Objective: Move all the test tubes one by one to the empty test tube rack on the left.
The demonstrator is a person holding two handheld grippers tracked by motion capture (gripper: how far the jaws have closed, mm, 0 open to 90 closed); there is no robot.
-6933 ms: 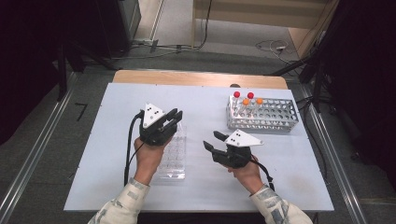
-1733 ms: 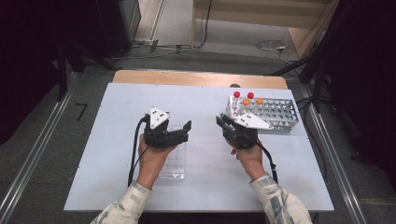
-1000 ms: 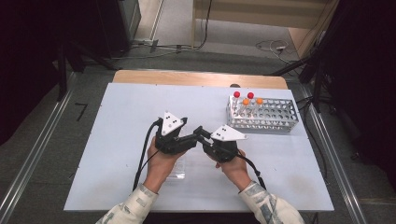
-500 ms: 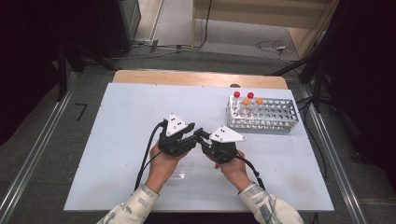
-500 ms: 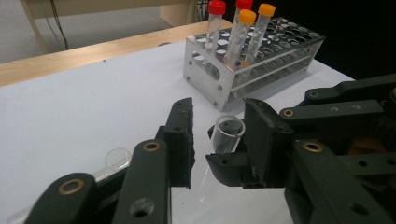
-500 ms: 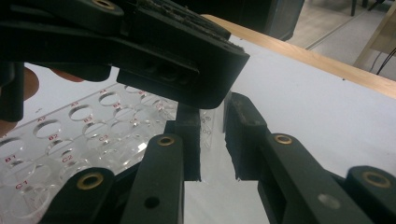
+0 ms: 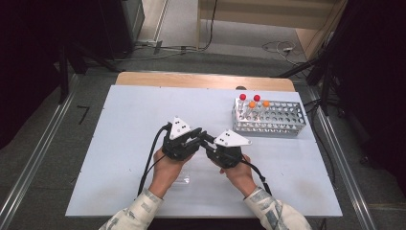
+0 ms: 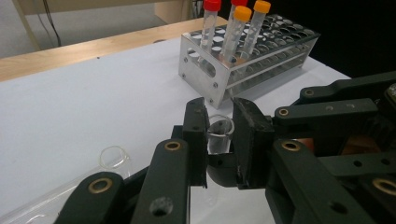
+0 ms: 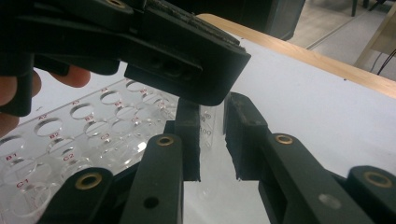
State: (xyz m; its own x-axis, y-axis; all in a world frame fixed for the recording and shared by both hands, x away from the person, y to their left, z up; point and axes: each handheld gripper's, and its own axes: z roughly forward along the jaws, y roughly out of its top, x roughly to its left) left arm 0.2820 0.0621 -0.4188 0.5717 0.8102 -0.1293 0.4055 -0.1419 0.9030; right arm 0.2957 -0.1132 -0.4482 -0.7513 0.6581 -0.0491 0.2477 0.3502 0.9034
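Left gripper [image 7: 197, 136]: jaws have just been closing; now clamped on an uncapped clear test tube [image 8: 219, 135], pads on either side of its open mouth.
Right gripper [image 7: 209, 142]: clamped on the same tube's lower body [image 9: 207, 127]; printed graduation marks show between its jaws.
Change: against the high view a second ago the two grippers have drawn together into a tip-to-tip meeting, the tube now shared between them.
Meaning: likely a hand-over or re-grip, one gripper due to let go.
Tube place: off the bench [image 7: 129, 120], above its middle, nearer the front edge.
Below: clear plastic rack [image 9: 70, 140] with lettered holes, lying flat.
Far right: metal tube rack [image 7: 269, 118] with red- and orange-capped tubes [image 7: 253, 102], well apart.
Open room: bare bench toward the left and back edges; the right side is narrower.
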